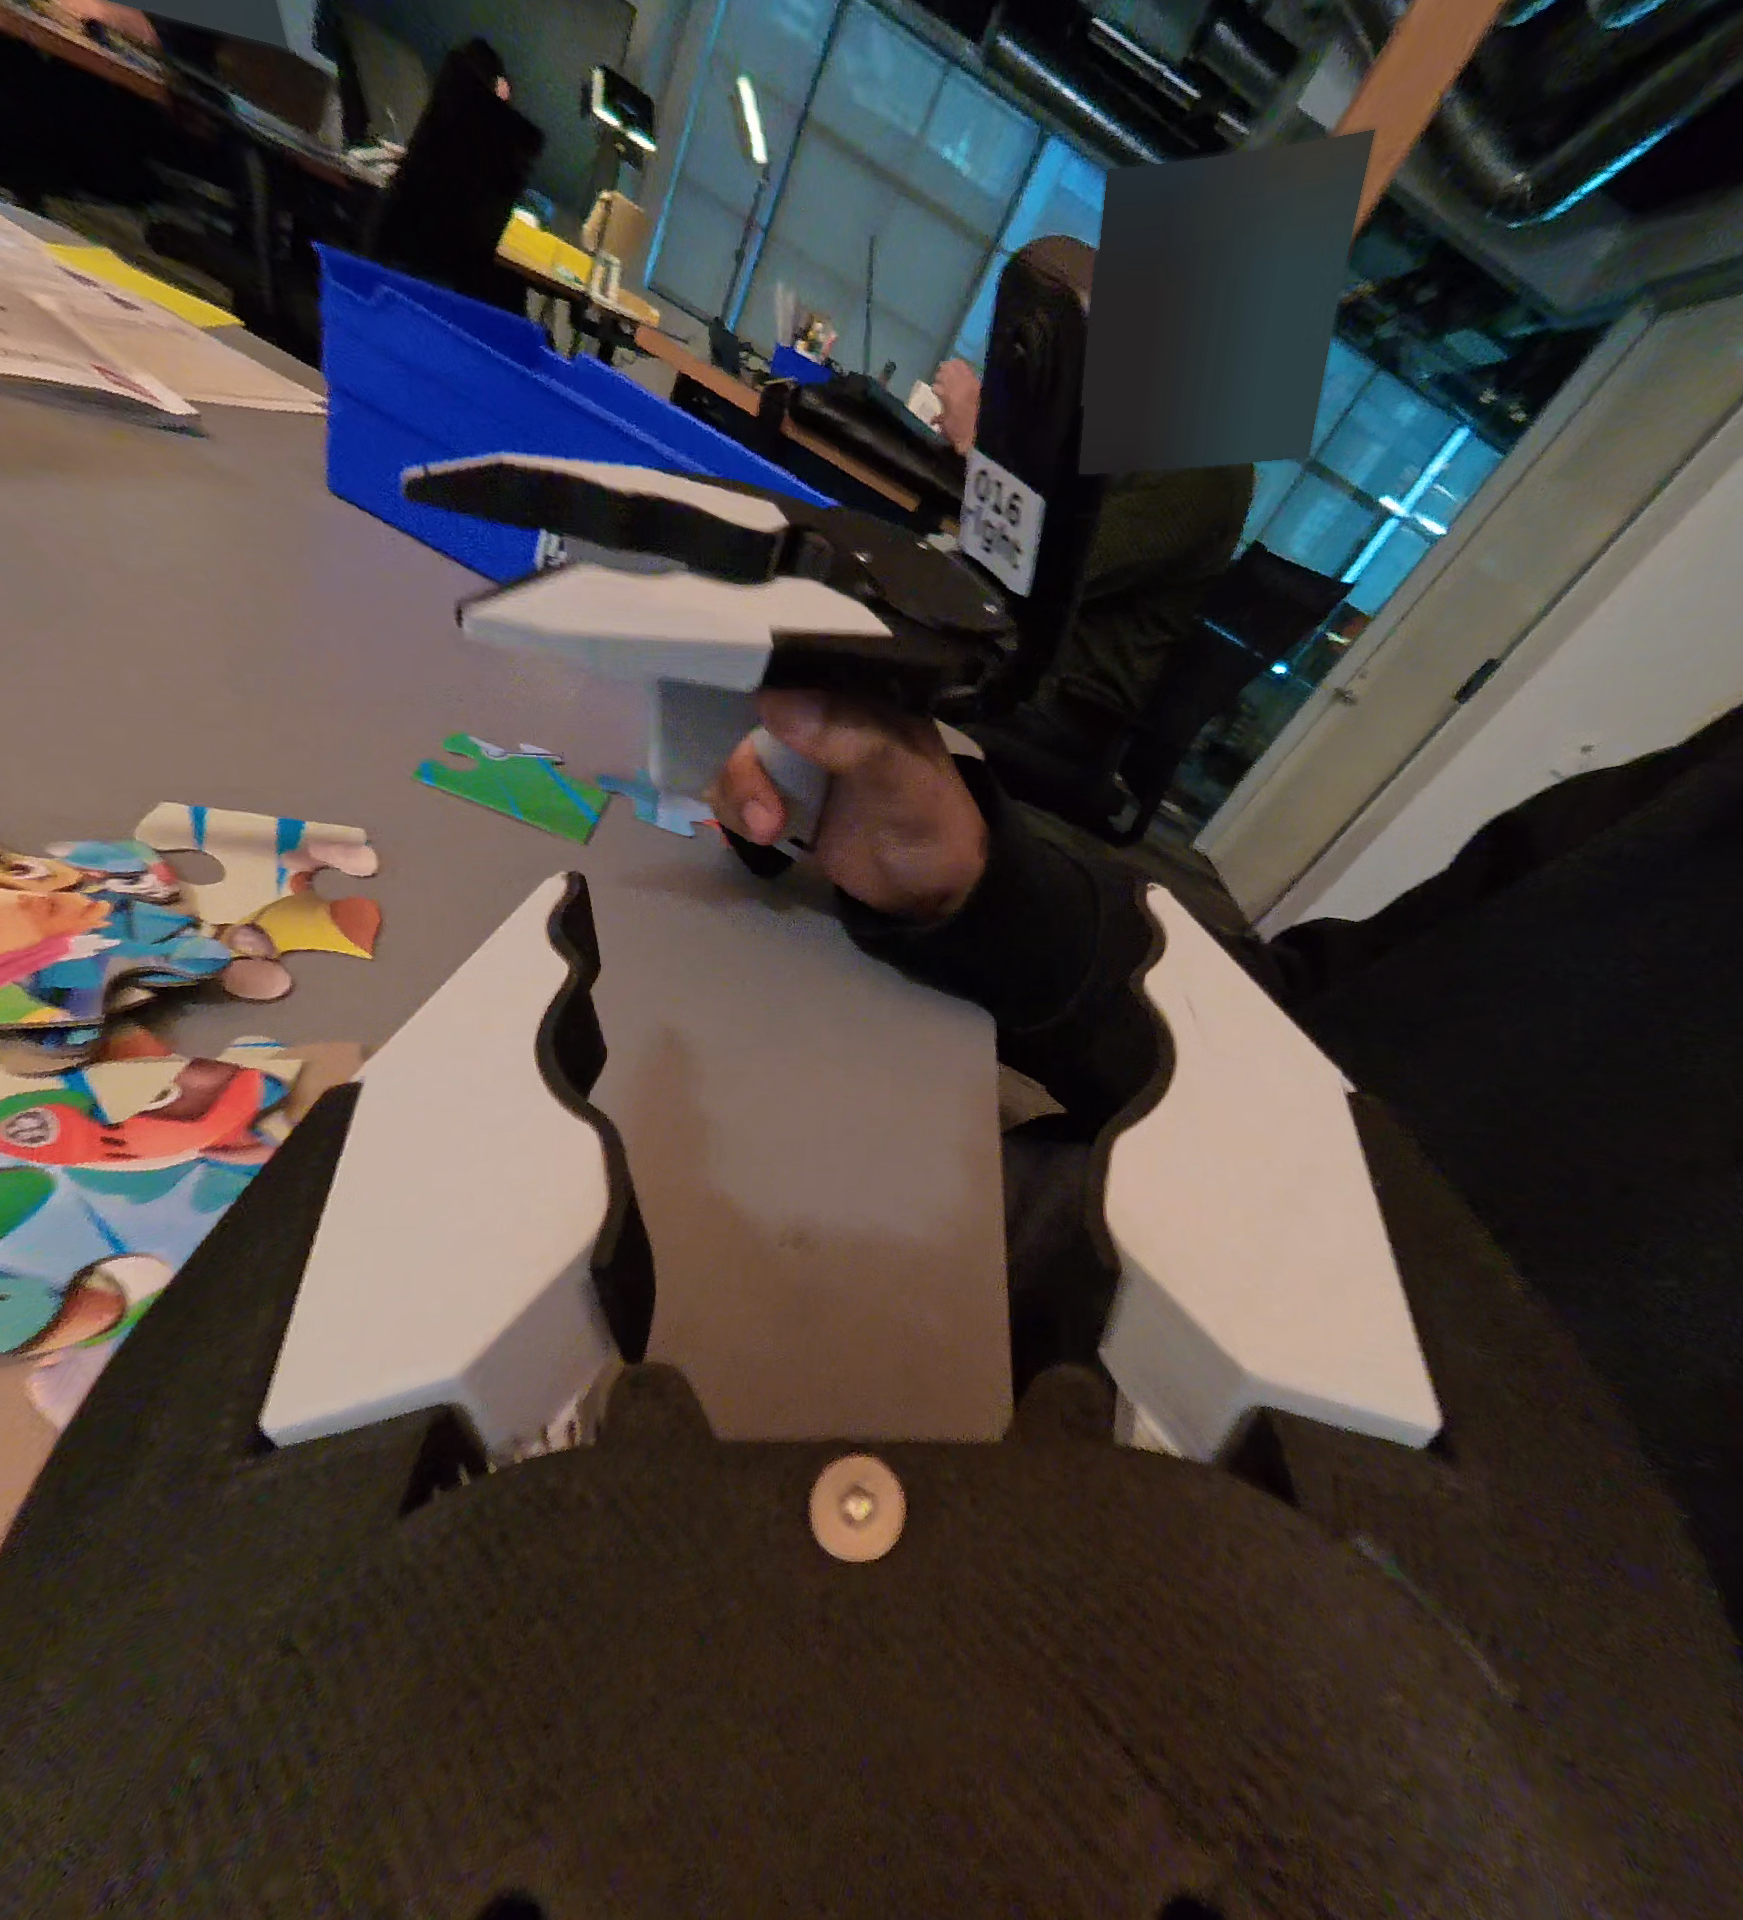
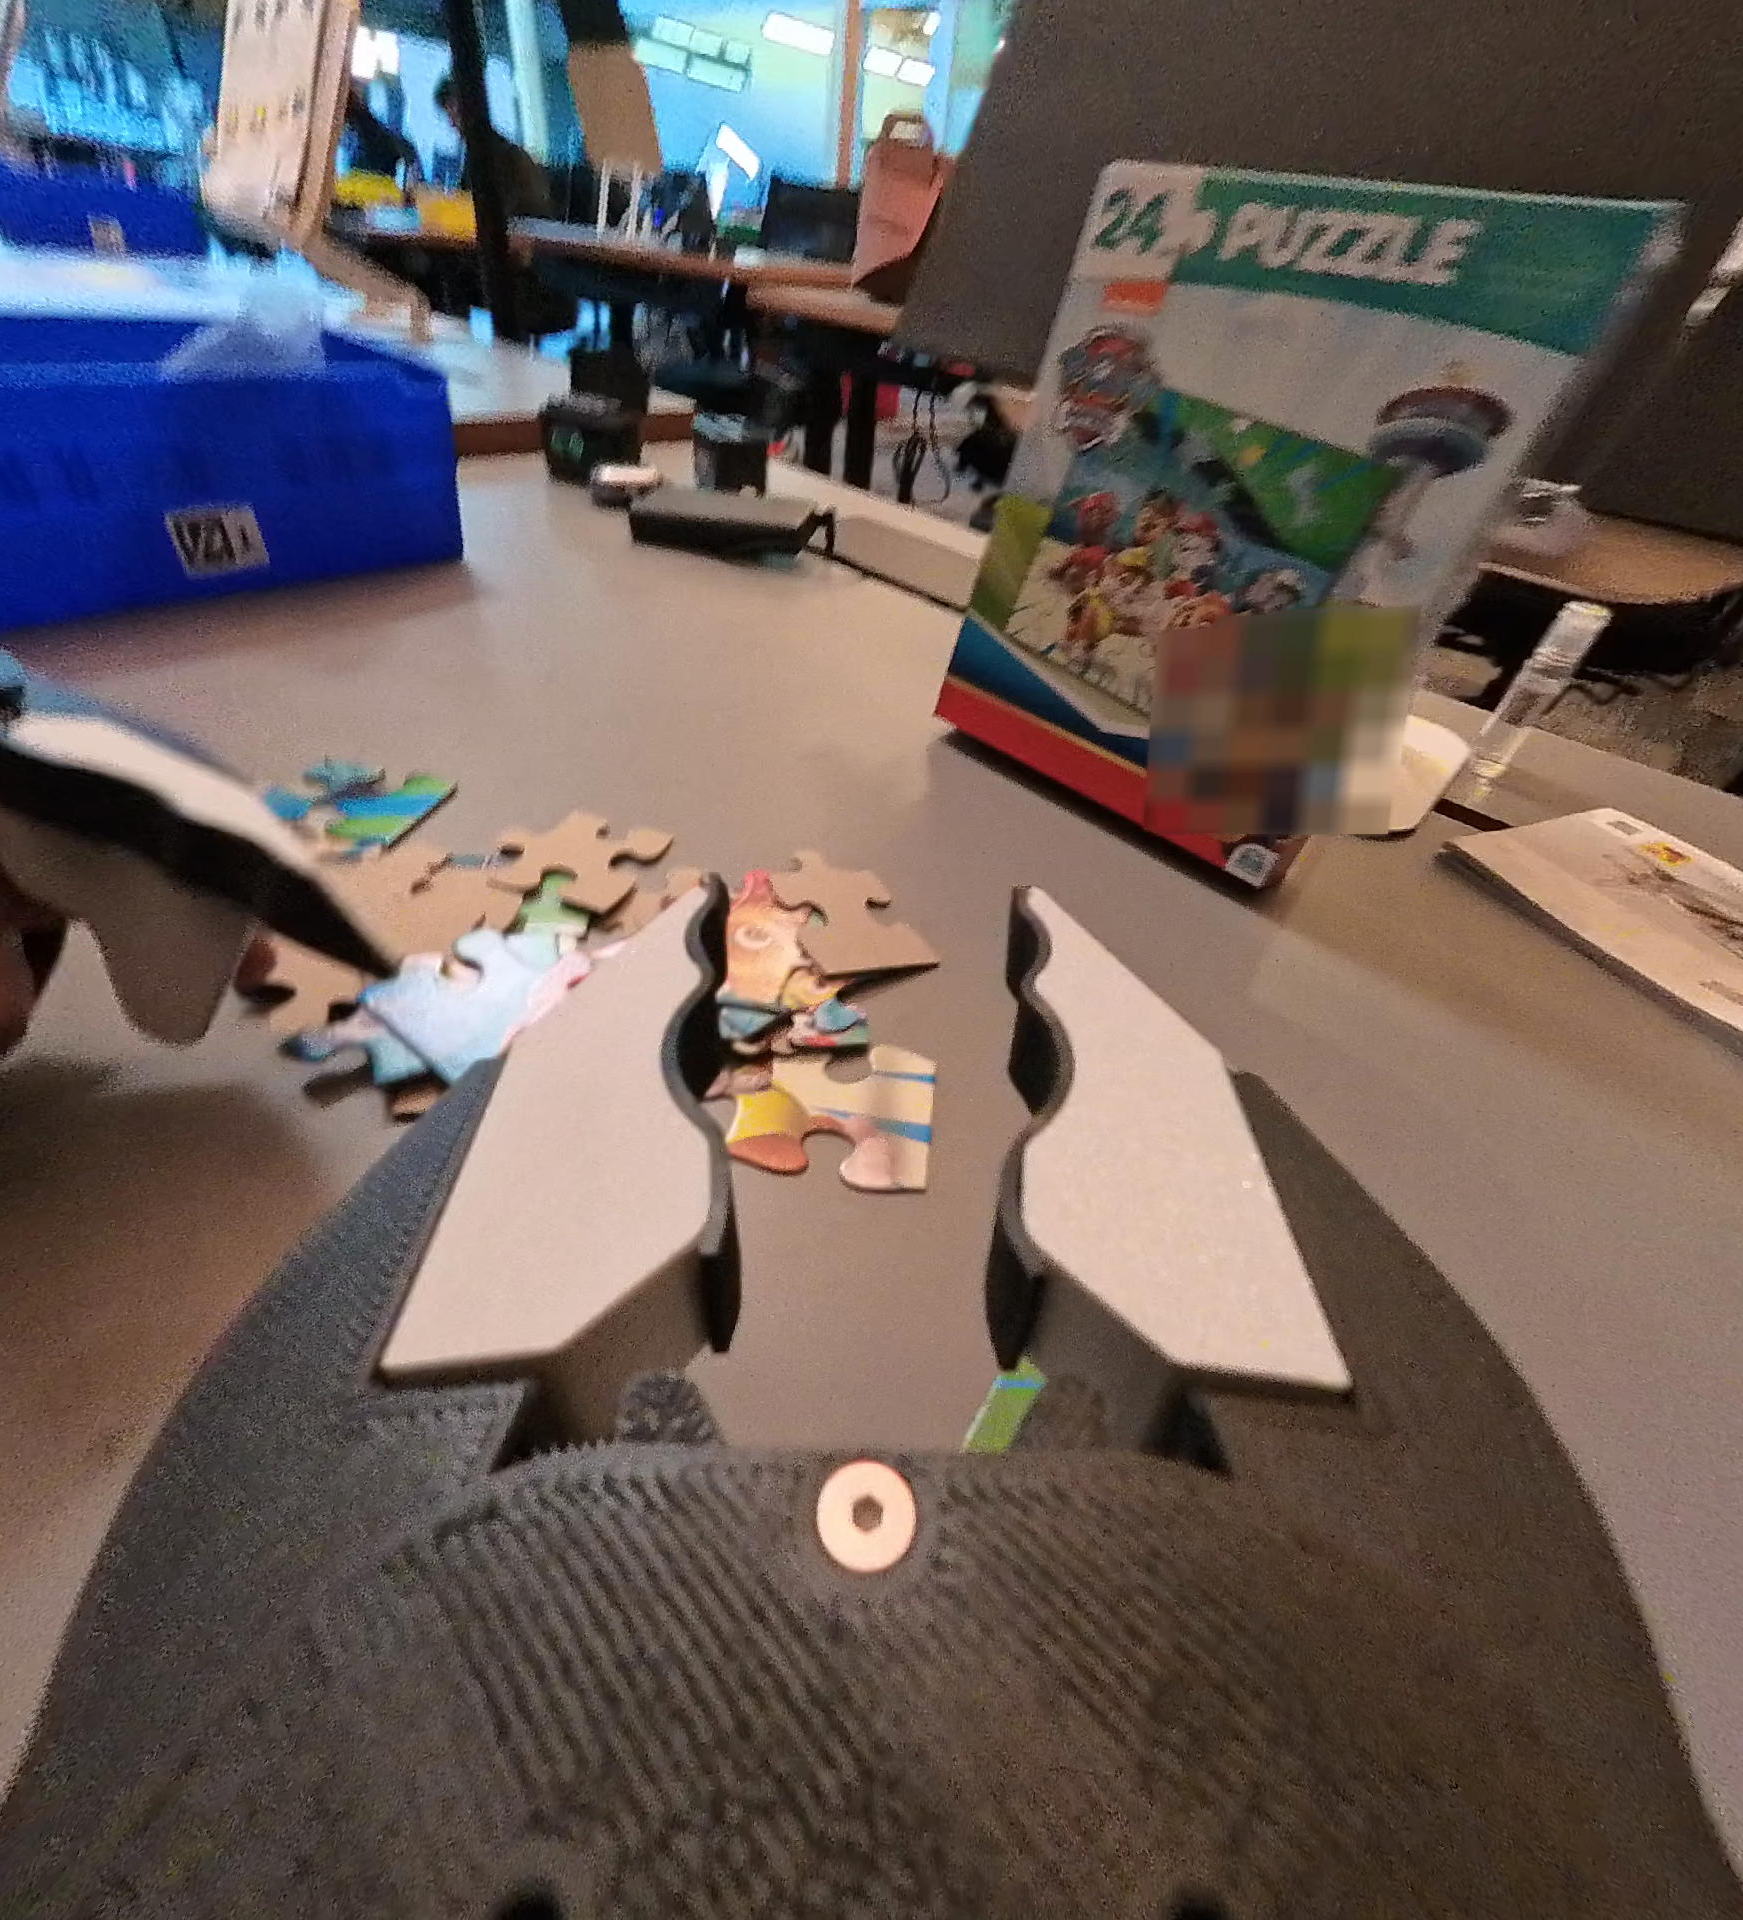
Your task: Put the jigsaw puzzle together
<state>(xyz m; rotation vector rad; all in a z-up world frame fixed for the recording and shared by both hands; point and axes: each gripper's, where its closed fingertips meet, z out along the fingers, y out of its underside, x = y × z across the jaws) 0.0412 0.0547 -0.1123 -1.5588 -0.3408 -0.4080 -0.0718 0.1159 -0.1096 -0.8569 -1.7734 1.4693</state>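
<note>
My left gripper [image 1: 862, 904] is wide open with nothing between its pads, low over the bare grey table [image 1: 223, 644]. Colourful puzzle pieces [image 1: 67, 987] lie to its left. My right gripper [image 1: 436, 551], held by a hand [image 1: 867, 821], hovers ahead of it above a green piece [image 1: 514, 784]. In the right wrist view my right gripper [image 2: 867, 904] is open above a pile of puzzle pieces [image 2: 794, 997]; they lie on the table and the pads do not press on them. A left gripper finger [image 2: 150, 800] reaches in beside a pale blue piece [image 2: 451, 997].
A blue bin [image 1: 493, 416] stands behind the pieces, also seen in the right wrist view [image 2: 171, 468]. A puzzle box [image 2: 1262, 499] stands upright at the far right. A booklet [image 2: 1677, 935] lies at the right edge. Some pieces [image 2: 576, 852] lie face down.
</note>
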